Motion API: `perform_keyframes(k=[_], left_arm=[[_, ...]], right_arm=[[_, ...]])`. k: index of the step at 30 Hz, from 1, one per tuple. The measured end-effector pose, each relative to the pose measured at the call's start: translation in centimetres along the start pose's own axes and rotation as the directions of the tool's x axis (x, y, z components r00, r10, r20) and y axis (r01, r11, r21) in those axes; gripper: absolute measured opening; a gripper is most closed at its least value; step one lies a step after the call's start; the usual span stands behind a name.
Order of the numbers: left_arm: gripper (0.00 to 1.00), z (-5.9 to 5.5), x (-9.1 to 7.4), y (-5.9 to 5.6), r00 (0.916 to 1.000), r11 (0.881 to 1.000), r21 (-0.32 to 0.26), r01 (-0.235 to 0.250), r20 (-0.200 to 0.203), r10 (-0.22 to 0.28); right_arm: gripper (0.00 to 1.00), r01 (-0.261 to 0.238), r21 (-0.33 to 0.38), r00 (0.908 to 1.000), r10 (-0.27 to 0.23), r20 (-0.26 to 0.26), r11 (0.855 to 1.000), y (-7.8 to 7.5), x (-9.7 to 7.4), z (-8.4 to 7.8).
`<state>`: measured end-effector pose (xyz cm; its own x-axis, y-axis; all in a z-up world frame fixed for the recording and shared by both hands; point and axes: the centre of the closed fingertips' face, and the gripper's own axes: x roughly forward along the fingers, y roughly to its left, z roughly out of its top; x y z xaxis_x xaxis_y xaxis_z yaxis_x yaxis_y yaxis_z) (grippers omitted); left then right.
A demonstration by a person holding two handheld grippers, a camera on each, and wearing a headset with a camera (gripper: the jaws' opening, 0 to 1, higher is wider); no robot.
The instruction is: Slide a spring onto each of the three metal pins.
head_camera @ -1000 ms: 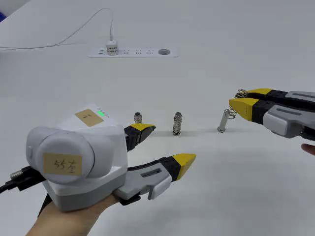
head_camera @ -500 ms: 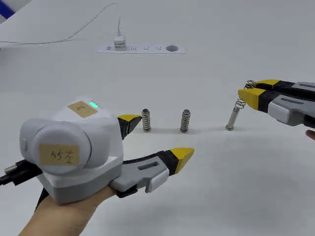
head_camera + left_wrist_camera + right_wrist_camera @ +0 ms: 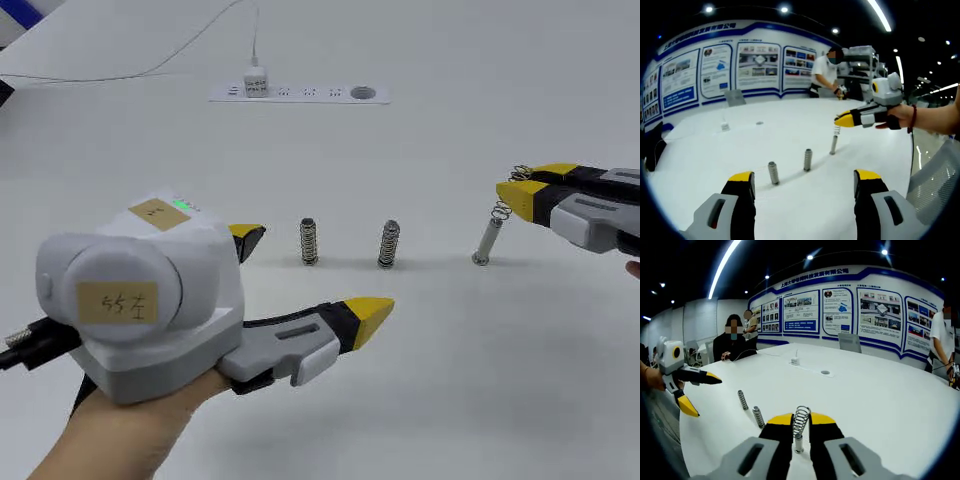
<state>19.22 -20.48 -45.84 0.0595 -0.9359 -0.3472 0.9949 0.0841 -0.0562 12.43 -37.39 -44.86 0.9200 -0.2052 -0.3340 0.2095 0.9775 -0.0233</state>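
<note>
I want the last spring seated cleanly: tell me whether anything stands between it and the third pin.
Nothing visible does. The spring, held in the right gripper's jaws, meets the top of the bare pin; the two sprung pins stand off to one side.

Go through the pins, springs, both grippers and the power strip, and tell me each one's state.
Left pin: upright, spring on it.
Middle pin: upright, spring on it.
Right pin: leaning, shaft mostly bare.
Third spring: held at the right pin's top, not slid down.
Right gripper: jaws shut on the third spring.
Left gripper: jaws open, empty.
Power strip: one plug in it.
</note>
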Motion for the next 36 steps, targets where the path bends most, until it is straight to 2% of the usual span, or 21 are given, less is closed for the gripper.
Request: perform_keyframes(k=[10,15,27,36], left_arm=[[0.9,-0.4,0.1,0.5,0.9996,1.0,-0.003,-0.023,-0.015,0.023],[0.92,-0.3,0.1,0.7,0.9994,0.999,-0.02,-0.033,-0.008,0.033],[0.91,-0.1,0.1,0.7,0.9996,0.999,-0.043,-0.029,0.005,0.029],[0.9,-0.3,0.2,0.7,0.9996,0.999,-0.04,-0.029,-0.003,0.029]], right_arm=[[0.13,0.021,-0.023,0.9996,-0.021,-0.02,1.0,-0.1,0.4,-0.6],[0.13,0.023,-0.049,0.9993,-0.025,-0.029,0.999,0.2,0.4,-0.7],[0.13,0.027,-0.066,0.9982,-0.03,-0.051,0.997,0.8,0.5,-1.6],[0.12,0.019,-0.069,0.9957,-0.025,-0.089,0.997,1.2,0.9,-2.7]])
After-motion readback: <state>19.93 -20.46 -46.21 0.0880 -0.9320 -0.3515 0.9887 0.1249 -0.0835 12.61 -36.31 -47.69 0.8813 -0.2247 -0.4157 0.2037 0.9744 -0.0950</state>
